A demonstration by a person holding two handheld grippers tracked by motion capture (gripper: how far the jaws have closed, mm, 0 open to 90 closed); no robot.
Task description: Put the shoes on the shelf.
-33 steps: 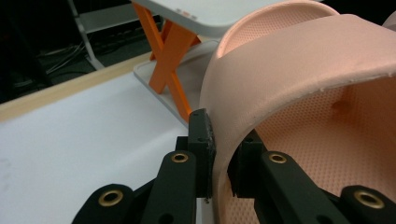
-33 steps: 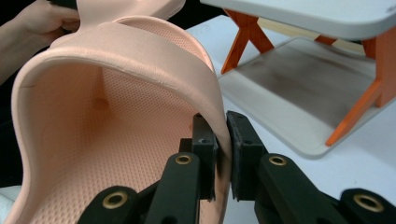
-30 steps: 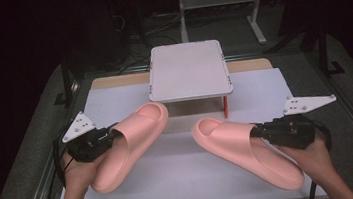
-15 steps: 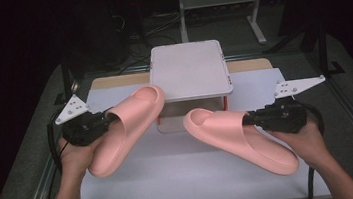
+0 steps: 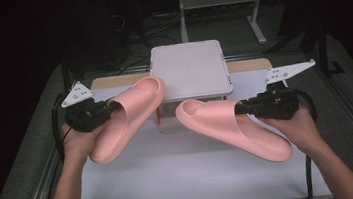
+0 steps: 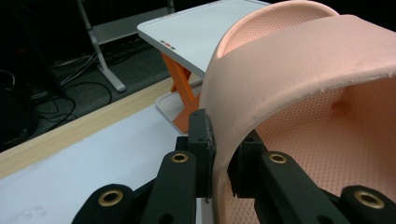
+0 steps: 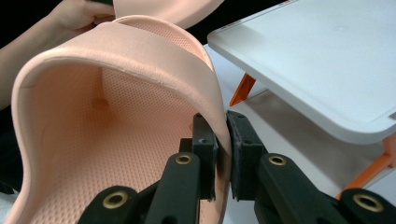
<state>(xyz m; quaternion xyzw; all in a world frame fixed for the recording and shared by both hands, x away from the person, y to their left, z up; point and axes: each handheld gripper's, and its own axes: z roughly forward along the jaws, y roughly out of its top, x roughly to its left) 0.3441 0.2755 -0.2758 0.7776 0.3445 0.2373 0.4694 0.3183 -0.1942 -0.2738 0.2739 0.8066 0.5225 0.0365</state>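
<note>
At the left of the high view, the left gripper (image 5: 110,107) is held in the person's left hand (image 5: 76,143) above the left edge of the white table (image 5: 184,184). Its jaws are clamped on the strap of the left pink slide sandal (image 5: 126,118); the left gripper view shows the two black pads pinching the strap's edge (image 6: 219,154), one outside and one inside. This sandal is lifted off the table and tilted, with its toe up toward the near left corner of the small white shelf stand (image 5: 190,70) and its heel low over the table's left side.

The shelf stand sits at the middle of the table's far edge on orange legs (image 6: 180,88), with a wooden strip (image 5: 112,81) running along that far edge behind it.

To the right, the right pink slide sandal (image 5: 230,126) lies slantwise, its toe just in front of the stand and its heel toward the table's right side. The right gripper (image 5: 240,108), in the person's right hand (image 5: 293,126), has its jaws closed tight on this sandal's strap (image 7: 222,135), as the right gripper view shows.
</note>
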